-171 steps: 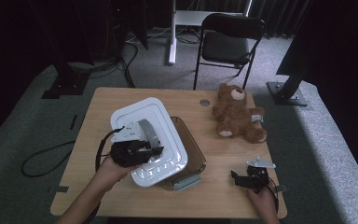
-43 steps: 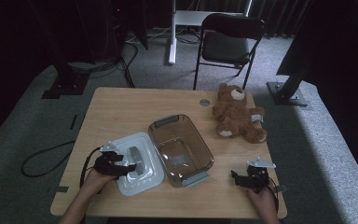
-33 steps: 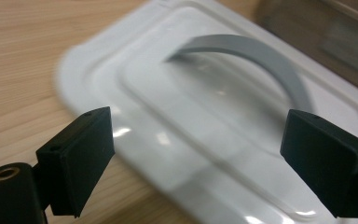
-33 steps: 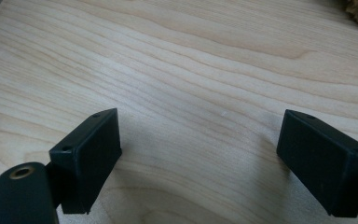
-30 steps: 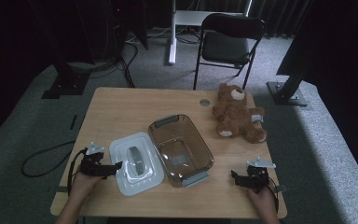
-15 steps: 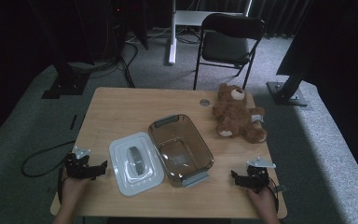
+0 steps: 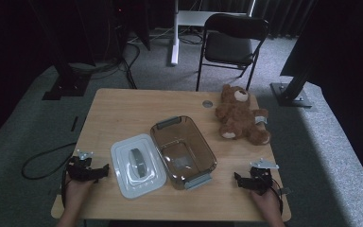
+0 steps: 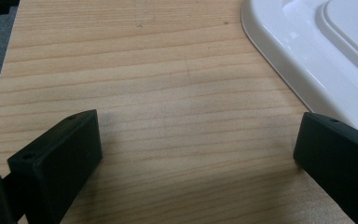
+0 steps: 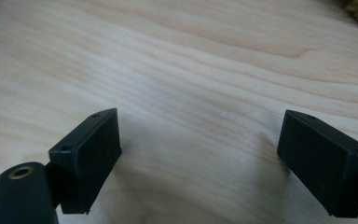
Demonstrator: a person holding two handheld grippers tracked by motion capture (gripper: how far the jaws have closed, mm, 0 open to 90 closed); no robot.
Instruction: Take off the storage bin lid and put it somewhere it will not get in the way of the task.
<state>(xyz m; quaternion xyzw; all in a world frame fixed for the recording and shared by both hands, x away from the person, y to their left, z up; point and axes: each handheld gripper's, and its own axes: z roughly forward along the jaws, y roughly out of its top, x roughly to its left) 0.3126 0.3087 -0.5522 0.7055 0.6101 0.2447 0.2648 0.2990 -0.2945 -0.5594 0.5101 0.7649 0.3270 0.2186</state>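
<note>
With the white lid now lifted off and lying flat just left of the open brown container, the left gripper has backed off beside it, jaws spread and empty, like the idle right gripper.

The white lid lies flat, handle up, just beside the open, empty clear container.

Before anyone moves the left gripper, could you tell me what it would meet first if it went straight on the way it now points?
Most likely the white lid. The left gripper, jaws open, points along the table at the lid's near edge, bare wood between them; depth is hard to judge.
</note>
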